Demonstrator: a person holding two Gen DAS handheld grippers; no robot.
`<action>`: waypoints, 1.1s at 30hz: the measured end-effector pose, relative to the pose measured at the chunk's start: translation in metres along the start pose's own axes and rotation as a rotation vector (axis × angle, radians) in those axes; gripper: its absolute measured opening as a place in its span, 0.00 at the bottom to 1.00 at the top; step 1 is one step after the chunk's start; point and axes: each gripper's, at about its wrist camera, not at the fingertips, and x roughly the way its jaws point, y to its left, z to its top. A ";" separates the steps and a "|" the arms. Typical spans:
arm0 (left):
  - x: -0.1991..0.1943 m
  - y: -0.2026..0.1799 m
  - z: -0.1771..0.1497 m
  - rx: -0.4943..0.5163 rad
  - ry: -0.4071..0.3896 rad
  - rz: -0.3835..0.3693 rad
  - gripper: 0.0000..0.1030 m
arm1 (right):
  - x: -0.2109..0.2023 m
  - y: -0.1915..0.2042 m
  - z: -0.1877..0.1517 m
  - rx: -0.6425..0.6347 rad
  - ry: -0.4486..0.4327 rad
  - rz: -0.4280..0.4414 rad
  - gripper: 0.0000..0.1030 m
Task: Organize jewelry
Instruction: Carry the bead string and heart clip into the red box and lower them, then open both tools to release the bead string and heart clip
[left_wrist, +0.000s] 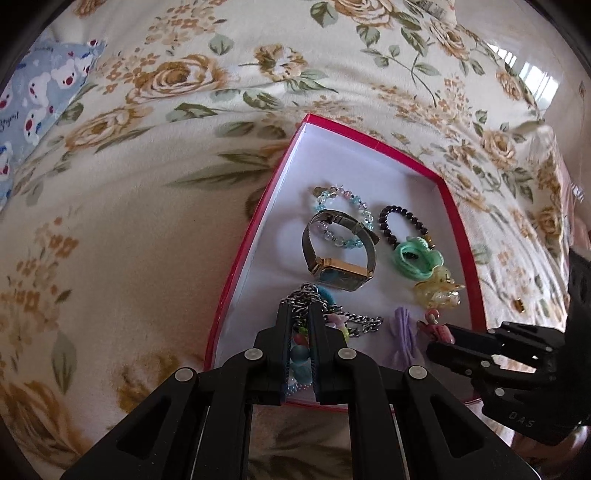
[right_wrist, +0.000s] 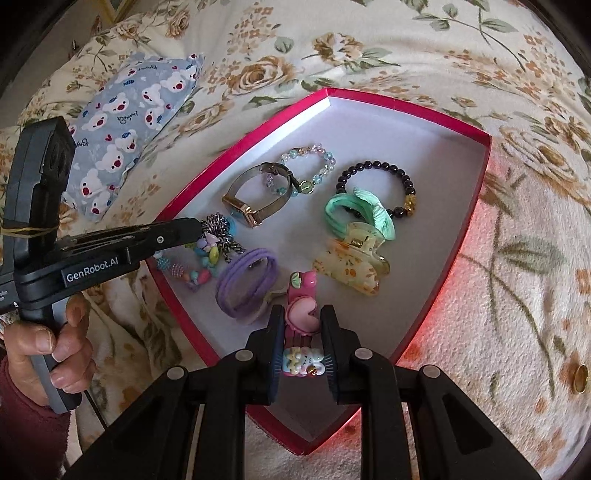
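A red box (left_wrist: 236, 266) (right_wrist: 236, 142) with a white floor lies on a floral blanket. In it lie a gold watch (left_wrist: 341, 275) (right_wrist: 243, 212), a pastel bead bracelet (left_wrist: 354, 210) (right_wrist: 314, 158), a dark bead bracelet (left_wrist: 402, 216) (right_wrist: 384, 168), a green scrunchie (left_wrist: 413, 256) (right_wrist: 354, 210), a yellow claw clip (left_wrist: 437, 291) (right_wrist: 351, 266) and purple hair ties (left_wrist: 402, 332) (right_wrist: 245, 284). My left gripper (left_wrist: 300, 306) (right_wrist: 201, 225) is shut on a chain bracelet with colourful charms (left_wrist: 354, 323) (right_wrist: 218, 236). My right gripper (right_wrist: 301, 314) (left_wrist: 437, 341) is shut on a pink hair clip (right_wrist: 301, 314) (left_wrist: 437, 326).
A blue bear-print pouch (left_wrist: 40, 96) (right_wrist: 125, 122) lies on the blanket (left_wrist: 129, 206) left of the box. A small gold ring (right_wrist: 580, 376) lies on the blanket at the right, outside the box; it also shows in the left wrist view (left_wrist: 519, 304).
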 end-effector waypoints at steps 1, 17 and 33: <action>0.000 -0.002 0.000 0.008 0.002 0.008 0.08 | 0.000 0.000 0.000 -0.002 0.002 0.000 0.19; 0.004 -0.006 0.005 0.026 0.034 0.043 0.08 | 0.001 0.000 0.002 -0.008 0.010 -0.002 0.21; -0.009 -0.007 0.001 0.014 0.006 0.044 0.31 | -0.024 -0.006 -0.004 0.034 -0.066 0.022 0.37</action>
